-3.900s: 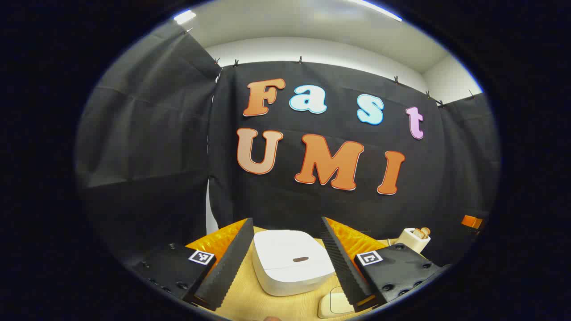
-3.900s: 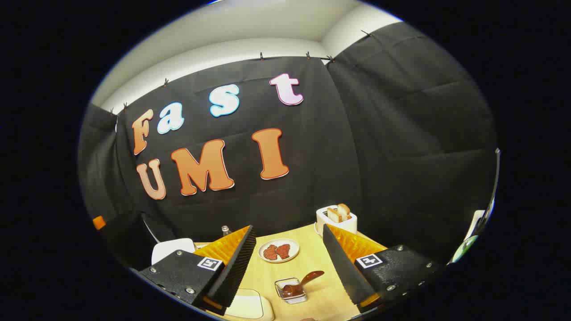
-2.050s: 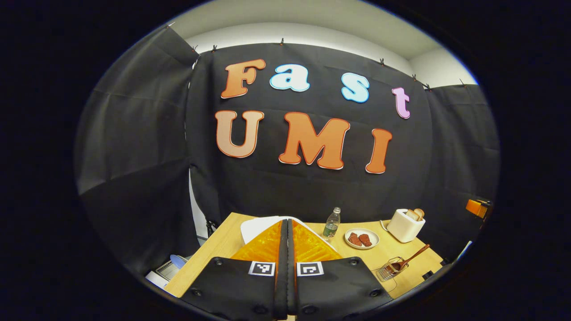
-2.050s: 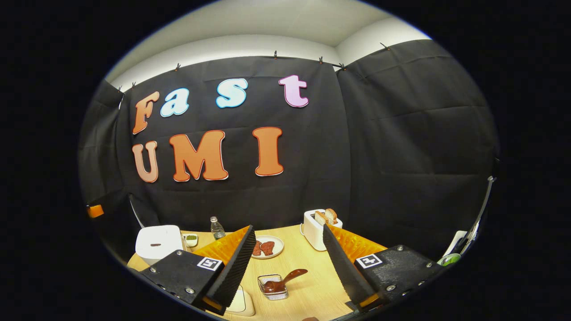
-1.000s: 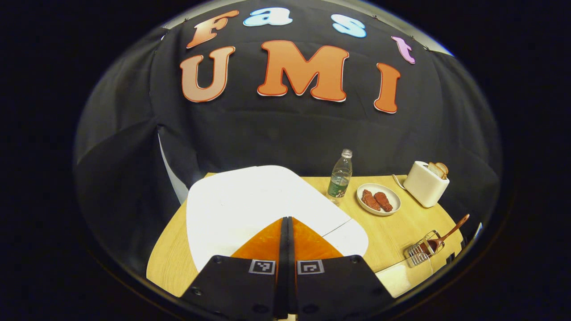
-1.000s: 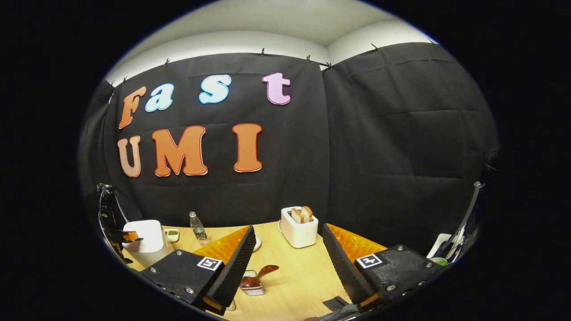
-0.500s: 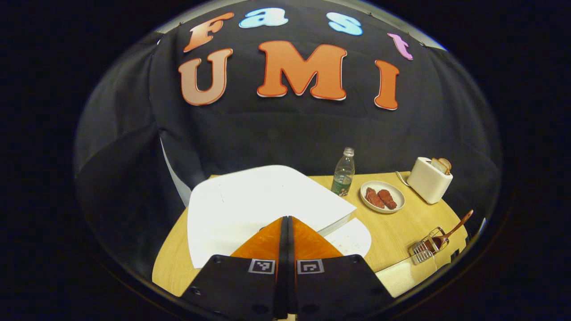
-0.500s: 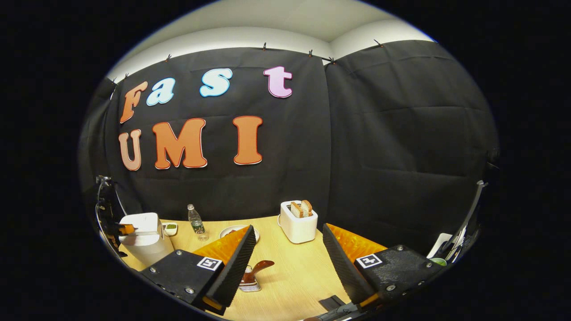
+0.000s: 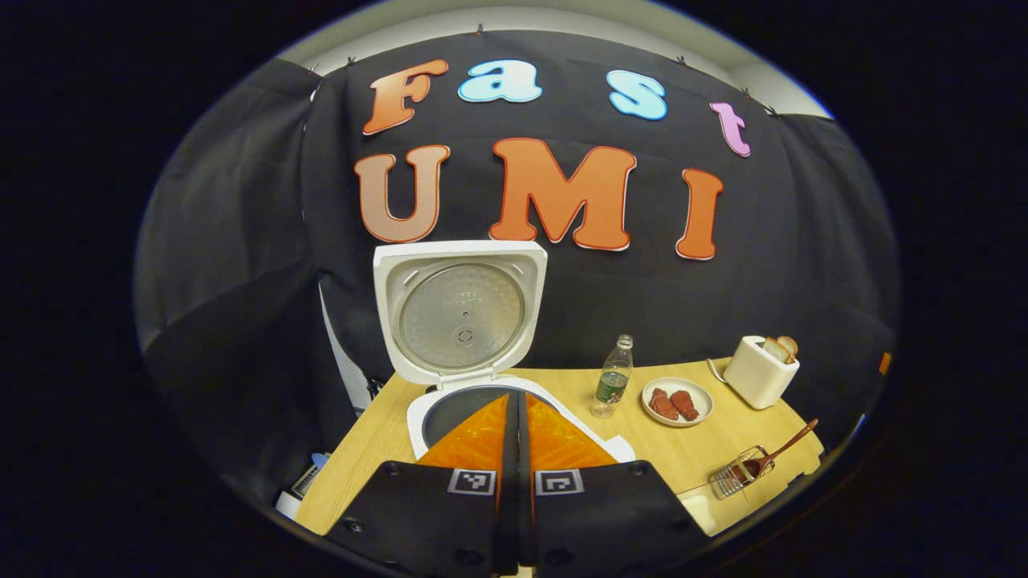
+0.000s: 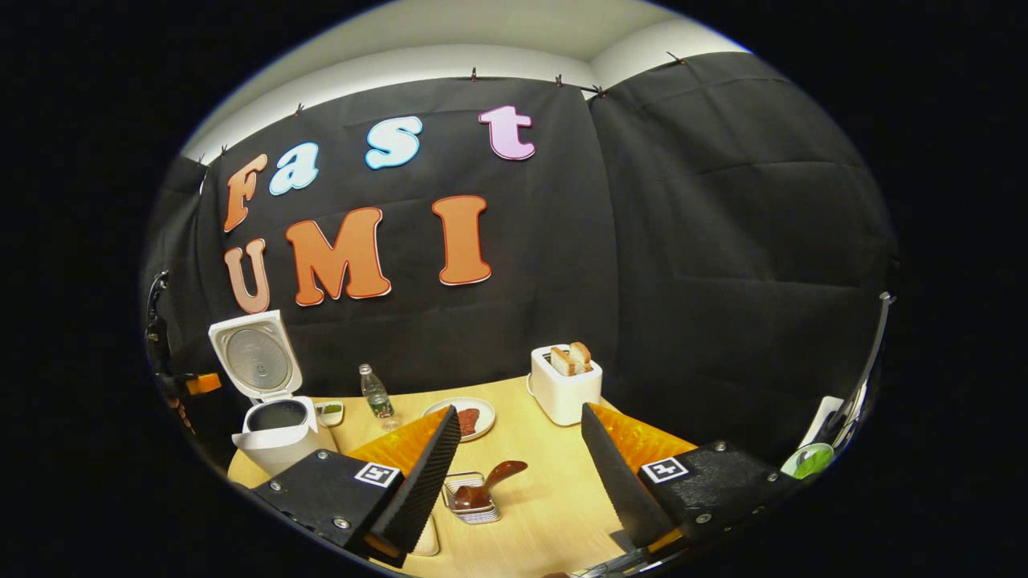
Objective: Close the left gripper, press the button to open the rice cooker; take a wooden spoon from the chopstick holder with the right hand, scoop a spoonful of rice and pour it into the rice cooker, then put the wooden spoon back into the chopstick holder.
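Your first step looks done — the cooker point(image 9: 514, 409) stands open, its lid point(image 9: 460, 313) raised upright against the cloth and the dark pot bare below it. Your left gripper point(image 9: 514, 449) has its fingers pressed flat together with nothing between them, poised just over the cooker's near rim. From the right gripper view the cooker point(image 10: 277, 437) sits at the far left of the table point(image 10: 546, 498), well apart from your right gripper point(image 10: 520, 457), whose fingers are spread wide and empty. The spoon point(image 10: 486, 486) lies untouched in the wire holder point(image 10: 474, 494), handle slanting up to the right, between those spread fingers and a little ahead. Everything for the right hand is left — taking the spoon, scooping rice, pouring it into the pot, returning the spoon. I can't tell where the rice is.
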Demonstrator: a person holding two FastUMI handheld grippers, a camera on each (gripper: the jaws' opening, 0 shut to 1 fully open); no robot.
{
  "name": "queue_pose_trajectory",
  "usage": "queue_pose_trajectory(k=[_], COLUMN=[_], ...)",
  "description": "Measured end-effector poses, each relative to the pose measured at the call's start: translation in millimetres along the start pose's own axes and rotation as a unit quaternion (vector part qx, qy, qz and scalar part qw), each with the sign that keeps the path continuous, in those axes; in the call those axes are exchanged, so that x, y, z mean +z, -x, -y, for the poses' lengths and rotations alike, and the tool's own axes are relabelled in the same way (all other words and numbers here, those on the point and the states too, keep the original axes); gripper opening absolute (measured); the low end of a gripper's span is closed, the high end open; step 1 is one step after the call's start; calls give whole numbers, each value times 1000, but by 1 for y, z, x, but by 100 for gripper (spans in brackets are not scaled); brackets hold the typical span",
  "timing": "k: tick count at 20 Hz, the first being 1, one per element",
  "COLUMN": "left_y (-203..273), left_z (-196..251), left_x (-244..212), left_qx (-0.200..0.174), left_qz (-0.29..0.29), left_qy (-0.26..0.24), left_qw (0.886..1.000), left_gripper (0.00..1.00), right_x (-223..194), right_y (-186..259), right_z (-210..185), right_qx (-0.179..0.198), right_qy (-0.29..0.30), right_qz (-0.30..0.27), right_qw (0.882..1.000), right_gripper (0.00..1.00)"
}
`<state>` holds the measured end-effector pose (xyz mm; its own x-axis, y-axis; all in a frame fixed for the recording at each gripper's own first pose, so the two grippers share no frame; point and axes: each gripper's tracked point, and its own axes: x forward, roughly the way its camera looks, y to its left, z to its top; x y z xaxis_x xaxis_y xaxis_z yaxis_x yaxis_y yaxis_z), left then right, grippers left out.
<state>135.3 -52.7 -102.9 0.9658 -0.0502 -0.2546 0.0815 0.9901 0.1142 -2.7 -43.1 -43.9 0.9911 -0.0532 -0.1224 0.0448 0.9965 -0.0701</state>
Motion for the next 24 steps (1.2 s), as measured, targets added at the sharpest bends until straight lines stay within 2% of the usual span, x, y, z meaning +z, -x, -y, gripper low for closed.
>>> queue_pose_trajectory(k=[6,9,12,15,17,18,20,21,24], left_y=[44,65,82,94,104,109,121,124,141], left_z=[-23,-37,-45,-52,-55,-59,-63,-64,-78], left_x=[42,50,54,49,45,46,46,47,43], left_qx=[15,33,37,43,46,51,52,46,53], left_qz=[51,55,61,63,63,62,69,75,83], left_qy=[26,27,29,21,23,24,27,33,40], left_qw=[998,998,997,997,997,996,996,996,994], left_gripper=[5,5,5,6,28,46,45,41,89], right_x=[-39,-82,-116,-138,-148,-153,-161,-164,-175], right_y=[-22,-36,-49,-65,-75,-81,-87,-90,-103], right_z=[-13,-9,-12,-7,-6,-7,-10,-11,-20], right_qx=[28,18,25,16,17,17,18,20,24], right_qy=[-29,-21,-37,-32,-42,-50,-70,-78,-102], right_qz=[-28,-73,-111,-128,-140,-146,-155,-159,-170], right_qw=[999,997,993,991,989,988,985,984,980], right_gripper=[94,93,94,94,94,94,92,90,78])
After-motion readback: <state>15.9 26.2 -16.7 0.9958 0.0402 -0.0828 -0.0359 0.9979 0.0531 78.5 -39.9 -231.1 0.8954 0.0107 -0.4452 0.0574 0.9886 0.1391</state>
